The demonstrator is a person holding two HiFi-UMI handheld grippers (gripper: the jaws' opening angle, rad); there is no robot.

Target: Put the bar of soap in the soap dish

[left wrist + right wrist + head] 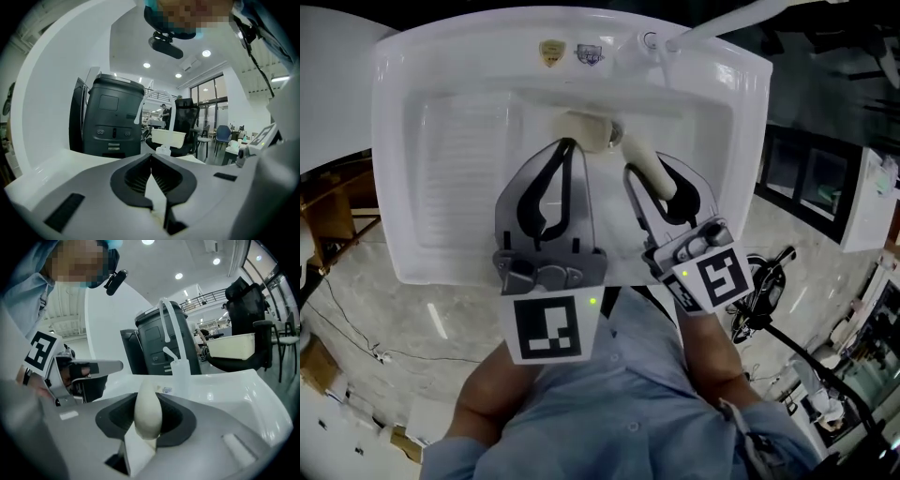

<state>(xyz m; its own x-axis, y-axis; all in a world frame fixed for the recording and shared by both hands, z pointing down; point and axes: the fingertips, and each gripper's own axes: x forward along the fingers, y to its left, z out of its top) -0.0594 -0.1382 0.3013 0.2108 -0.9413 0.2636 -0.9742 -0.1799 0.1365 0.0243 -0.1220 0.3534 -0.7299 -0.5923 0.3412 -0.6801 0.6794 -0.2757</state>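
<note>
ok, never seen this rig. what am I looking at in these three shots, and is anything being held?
No robot: a person holds a two-jaw gripper in each hand. The head view is from a camera on the person's head, looking down into a white sink with a faucet at its back. The two gripper views come from cameras riding on each gripper, looking along its jaws. The right gripper is clamped on a cream bar of soap. The left gripper is shut and empty. A beige item at the back of the basin may be the soap dish; I can't tell.
</note>
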